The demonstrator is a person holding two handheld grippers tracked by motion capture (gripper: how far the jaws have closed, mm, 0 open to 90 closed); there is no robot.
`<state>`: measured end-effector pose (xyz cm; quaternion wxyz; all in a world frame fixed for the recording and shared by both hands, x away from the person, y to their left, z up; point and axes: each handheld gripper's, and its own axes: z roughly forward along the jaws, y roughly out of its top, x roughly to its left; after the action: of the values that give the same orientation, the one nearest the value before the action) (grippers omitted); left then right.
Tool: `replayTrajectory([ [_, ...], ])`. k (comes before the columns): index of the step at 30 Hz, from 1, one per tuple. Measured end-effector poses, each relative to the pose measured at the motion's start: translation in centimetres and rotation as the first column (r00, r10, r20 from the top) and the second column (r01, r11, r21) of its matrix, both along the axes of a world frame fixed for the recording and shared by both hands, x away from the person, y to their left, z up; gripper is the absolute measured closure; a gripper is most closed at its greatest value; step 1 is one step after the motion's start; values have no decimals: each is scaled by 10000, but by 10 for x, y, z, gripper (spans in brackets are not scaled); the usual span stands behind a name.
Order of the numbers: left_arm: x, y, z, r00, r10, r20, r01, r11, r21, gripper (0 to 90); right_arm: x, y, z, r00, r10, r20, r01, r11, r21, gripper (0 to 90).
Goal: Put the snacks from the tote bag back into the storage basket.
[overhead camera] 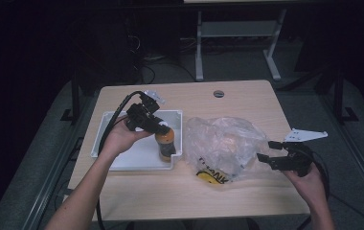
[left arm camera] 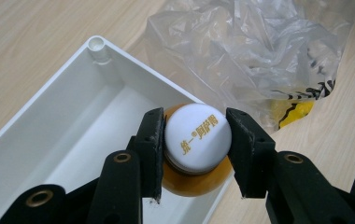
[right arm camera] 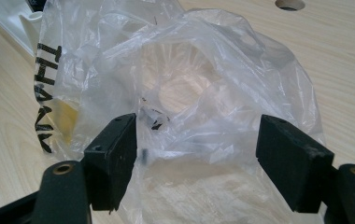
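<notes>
An orange bottle with a white printed cap stands upright inside the white tray, close to its right wall. My left gripper comes down on it from above, and in the left gripper view its pads press on both sides of the cap. A crumpled clear plastic bag with black lettering and a yellow patch lies right of the tray. My right gripper is at the bag's right edge, jaws wide apart, with loose plastic between them but not pinched.
The tray's floor left of the bottle is bare. A round cable hole is in the table near its far edge. Table legs and cables stand on the dark floor beyond. The tray's corner sits behind the bag.
</notes>
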<state>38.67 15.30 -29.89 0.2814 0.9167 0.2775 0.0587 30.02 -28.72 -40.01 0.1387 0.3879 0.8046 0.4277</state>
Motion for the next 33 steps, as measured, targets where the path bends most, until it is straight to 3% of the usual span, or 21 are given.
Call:
replayTrajectory([
  [33, 3, -4, -10, 9998, -175, -61, 176, 9997, 166, 591, -1, 0, 0, 10000, 5, -6, -5, 10000, 15, 287],
])
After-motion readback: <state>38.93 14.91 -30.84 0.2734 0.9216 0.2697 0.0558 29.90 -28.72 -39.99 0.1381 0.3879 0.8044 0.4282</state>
